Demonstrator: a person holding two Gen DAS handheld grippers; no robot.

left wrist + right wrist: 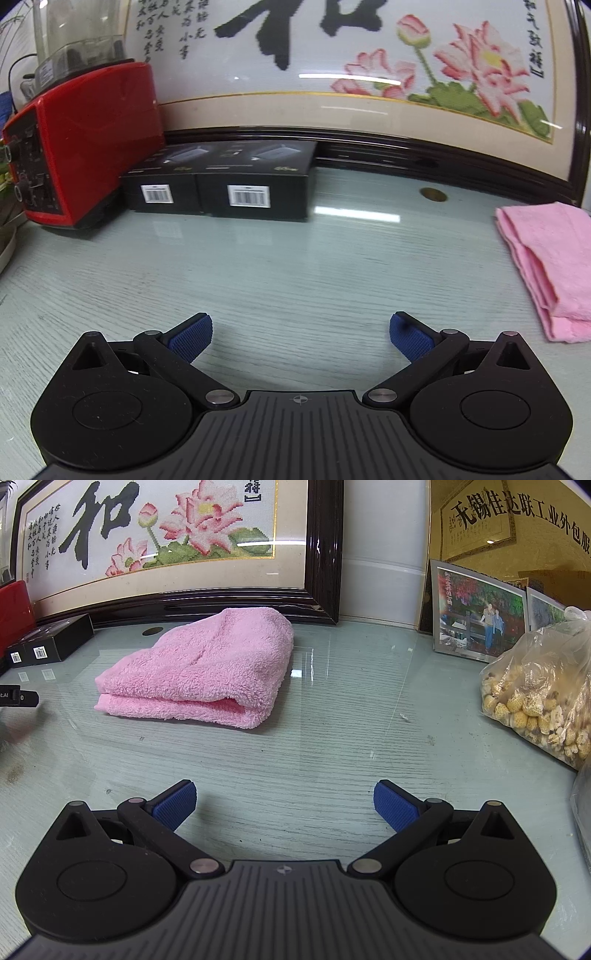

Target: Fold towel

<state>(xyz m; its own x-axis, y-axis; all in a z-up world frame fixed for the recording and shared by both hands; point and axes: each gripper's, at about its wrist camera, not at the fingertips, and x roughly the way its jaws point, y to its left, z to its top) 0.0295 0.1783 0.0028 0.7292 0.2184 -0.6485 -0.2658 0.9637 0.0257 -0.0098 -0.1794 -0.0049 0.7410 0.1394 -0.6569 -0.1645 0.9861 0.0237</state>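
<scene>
1. Lying folded on the glass table, the pink towel sits ahead and left of the right gripper, whose fingers are spread, empty.
2. Left gripper: fingers spread, empty; towel far right of them.

Both views are bright and evenly lit from overhead. White strip reflections glare on the glass tabletop and across the glazed picture. Shadows are soft and short, pooling under the towel and boxes. Fisheye distortion bows the picture frame and darkens the corners. Focus is fairly sharp at centre and softens toward the edges.
</scene>
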